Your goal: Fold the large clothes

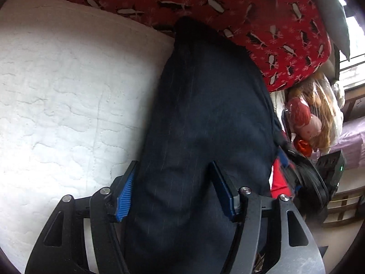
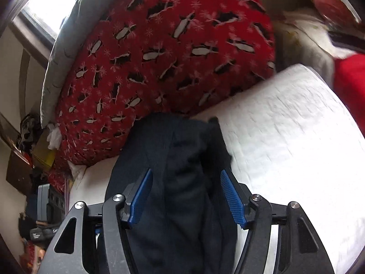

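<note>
A dark navy pinstriped garment (image 1: 205, 114) lies as a long folded strip on the white quilted mattress (image 1: 68, 91). My left gripper (image 1: 173, 185) is open, its blue-padded fingers (image 1: 125, 194) spread either side of the strip, just above it. In the right wrist view the same garment (image 2: 178, 159) lies bunched on the mattress (image 2: 285, 125). My right gripper (image 2: 187, 196) is open too, fingers (image 2: 232, 198) straddling the cloth. Neither gripper holds anything.
A red penguin-print blanket (image 1: 251, 11) (image 2: 171, 57) is heaped at the far end of the garment. A grey pillow (image 2: 63, 57) leans behind it. Stuffed toys in plastic (image 1: 314, 118), a red cloth (image 2: 349, 86) and floor clutter (image 2: 41, 182) sit beside the bed.
</note>
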